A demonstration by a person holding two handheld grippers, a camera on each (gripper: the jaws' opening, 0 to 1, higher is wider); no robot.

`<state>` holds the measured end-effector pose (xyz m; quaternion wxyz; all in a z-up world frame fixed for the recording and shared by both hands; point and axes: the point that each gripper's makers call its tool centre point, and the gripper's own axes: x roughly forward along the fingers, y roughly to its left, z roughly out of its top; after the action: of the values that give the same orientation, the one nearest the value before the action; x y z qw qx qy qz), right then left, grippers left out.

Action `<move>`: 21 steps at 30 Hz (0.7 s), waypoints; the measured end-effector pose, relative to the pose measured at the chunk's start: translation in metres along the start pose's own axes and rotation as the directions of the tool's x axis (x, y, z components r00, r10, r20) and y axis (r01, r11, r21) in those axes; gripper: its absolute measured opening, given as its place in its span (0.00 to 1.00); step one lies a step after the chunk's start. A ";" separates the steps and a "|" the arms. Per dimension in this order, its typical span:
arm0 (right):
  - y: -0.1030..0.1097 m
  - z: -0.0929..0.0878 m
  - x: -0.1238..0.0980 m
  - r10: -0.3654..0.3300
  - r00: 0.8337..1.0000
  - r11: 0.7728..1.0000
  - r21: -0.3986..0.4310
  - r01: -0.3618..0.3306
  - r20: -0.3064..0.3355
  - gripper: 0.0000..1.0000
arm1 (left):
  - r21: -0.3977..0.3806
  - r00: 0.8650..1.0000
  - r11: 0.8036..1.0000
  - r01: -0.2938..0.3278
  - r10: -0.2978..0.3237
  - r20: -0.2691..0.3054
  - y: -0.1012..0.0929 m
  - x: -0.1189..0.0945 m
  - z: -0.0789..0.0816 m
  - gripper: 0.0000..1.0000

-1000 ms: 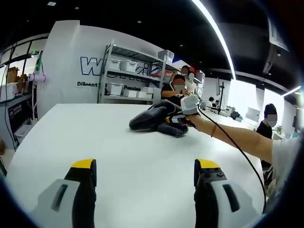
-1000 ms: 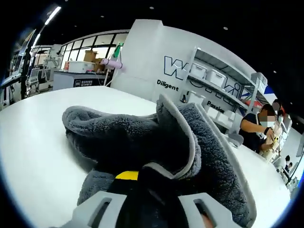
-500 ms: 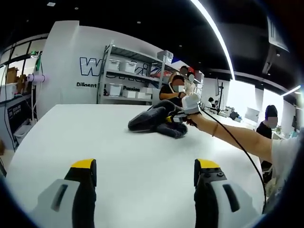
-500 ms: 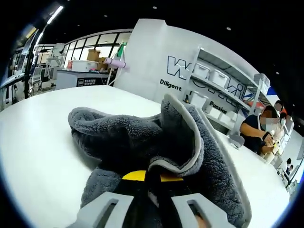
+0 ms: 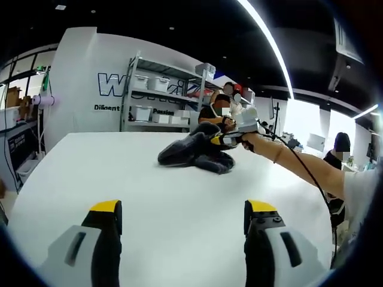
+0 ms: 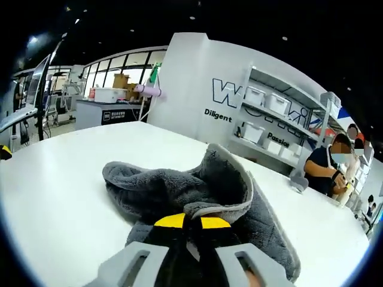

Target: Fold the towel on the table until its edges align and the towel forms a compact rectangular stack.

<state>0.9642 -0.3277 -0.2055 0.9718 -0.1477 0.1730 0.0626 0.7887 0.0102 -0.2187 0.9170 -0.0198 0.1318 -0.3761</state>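
Observation:
A dark grey towel (image 5: 192, 152) lies crumpled on the white table (image 5: 149, 197), far from my left gripper (image 5: 182, 218), which stands open over bare tabletop with nothing between its yellow-tipped jaws. My right gripper (image 5: 222, 139) shows at the towel's right side, held by a person's outstretched arm. In the right gripper view the towel (image 6: 179, 191) is a bunched heap with a pale hemmed edge, and my right gripper (image 6: 191, 221) is shut on a fold of it, lifting that part above the table (image 6: 54, 203).
Metal shelving (image 5: 161, 92) with white bins stands against the wall behind the table. People (image 5: 218, 113) stand beyond the far edge, another person (image 5: 340, 149) at the right. A cable (image 5: 299, 173) runs along the arm. A counter with boxes (image 6: 111, 104) is far left.
My right gripper has risen with the towel's fold, pulling it up and away from the table, so the heap looks smaller and lower. The left gripper has stayed put.

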 end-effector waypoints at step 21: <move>-0.022 0.067 -0.057 -0.027 0.987 0.996 -0.083 0.041 0.161 0.06 | 0.008 1.000 1.000 0.004 -0.004 -0.010 -0.001 0.002 -0.002 0.87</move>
<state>0.9367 -0.3323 -0.1191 0.9762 -0.1868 0.0892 0.0648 0.7887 0.0081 -0.2214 0.9155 -0.0146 0.1347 -0.3787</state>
